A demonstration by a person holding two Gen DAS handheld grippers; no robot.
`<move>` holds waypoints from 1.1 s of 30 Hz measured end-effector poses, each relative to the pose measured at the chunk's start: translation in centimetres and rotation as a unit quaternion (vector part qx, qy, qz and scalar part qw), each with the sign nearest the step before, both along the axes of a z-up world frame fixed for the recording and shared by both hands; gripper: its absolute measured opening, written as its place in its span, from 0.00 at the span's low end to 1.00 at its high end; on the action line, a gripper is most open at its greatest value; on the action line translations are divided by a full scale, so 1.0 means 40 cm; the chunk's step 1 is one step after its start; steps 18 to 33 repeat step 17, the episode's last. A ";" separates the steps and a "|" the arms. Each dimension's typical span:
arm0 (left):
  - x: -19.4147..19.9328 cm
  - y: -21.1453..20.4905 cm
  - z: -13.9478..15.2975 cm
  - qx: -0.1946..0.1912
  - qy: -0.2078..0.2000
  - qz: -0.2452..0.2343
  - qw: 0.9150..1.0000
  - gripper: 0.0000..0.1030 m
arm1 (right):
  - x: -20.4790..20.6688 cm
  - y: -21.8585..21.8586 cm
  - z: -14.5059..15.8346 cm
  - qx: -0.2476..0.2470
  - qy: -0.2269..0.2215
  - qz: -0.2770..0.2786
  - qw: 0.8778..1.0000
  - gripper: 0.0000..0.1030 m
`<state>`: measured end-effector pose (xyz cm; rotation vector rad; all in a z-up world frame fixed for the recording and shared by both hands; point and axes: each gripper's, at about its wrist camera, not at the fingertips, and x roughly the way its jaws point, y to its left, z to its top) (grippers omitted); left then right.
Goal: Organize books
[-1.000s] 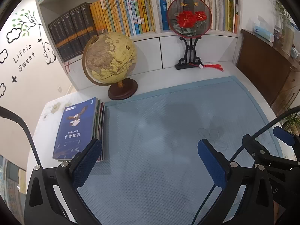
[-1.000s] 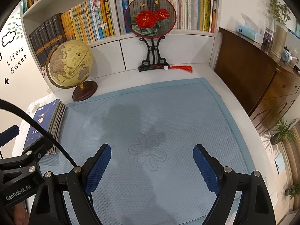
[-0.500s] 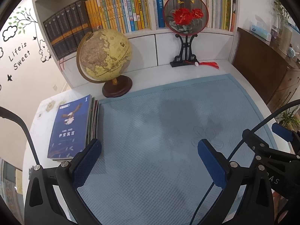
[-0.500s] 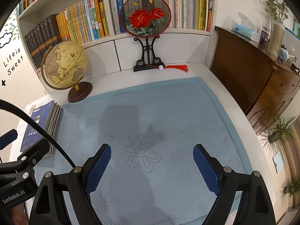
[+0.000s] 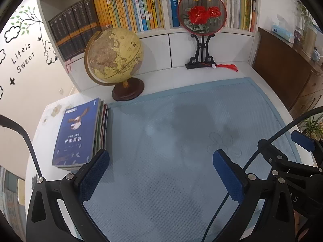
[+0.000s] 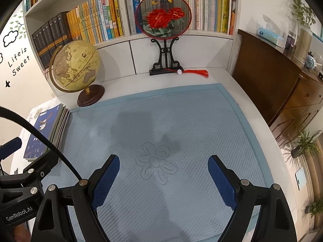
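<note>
A: Where's the book stack [image 5: 78, 133] sitting?

B: Lying flat at the table's [image 5: 260, 76] left edge, just off the left border of the blue mat [image 5: 181, 141]. Dark blue cover with a bird on top, several thinner books under it, spines facing the mat.

A: Claws?

B: Left gripper [image 5: 160, 168] is hovering over the mat's near-left part, jaws standing wide apart, nothing between them; its left pad is sitting just beside the stack's near corner in view. Right gripper [image 6: 163, 172] is hanging over the embossed flower [image 6: 156, 162] mid-mat, also spread wide, gripping nothing.

A: Background?

B: Globe [image 5: 114, 55] standing at the back-left beyond the stack, round fan on its stand [image 5: 201, 14] at the back edge, red tassel [image 5: 228, 67] trailing beside it. Bookshelf [image 5: 129, 10] running behind, full of upright books.
</note>
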<state>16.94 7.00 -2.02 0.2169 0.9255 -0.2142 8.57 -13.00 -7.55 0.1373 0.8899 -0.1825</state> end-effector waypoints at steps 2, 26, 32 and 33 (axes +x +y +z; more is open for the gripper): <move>-0.008 -0.003 0.001 -0.001 0.001 0.004 1.000 0.99 | -0.002 -0.002 -0.003 0.003 0.004 0.005 1.000 0.85; -0.071 -0.094 -0.030 0.006 0.005 0.051 0.999 0.99 | -0.064 -0.107 -0.008 0.009 0.016 0.031 0.999 0.85; -0.071 -0.094 -0.030 0.006 0.005 0.051 0.999 0.99 | -0.064 -0.107 -0.008 0.009 0.016 0.031 0.999 0.85; -0.071 -0.094 -0.030 0.006 0.005 0.051 0.999 0.99 | -0.064 -0.107 -0.008 0.009 0.016 0.031 0.999 0.85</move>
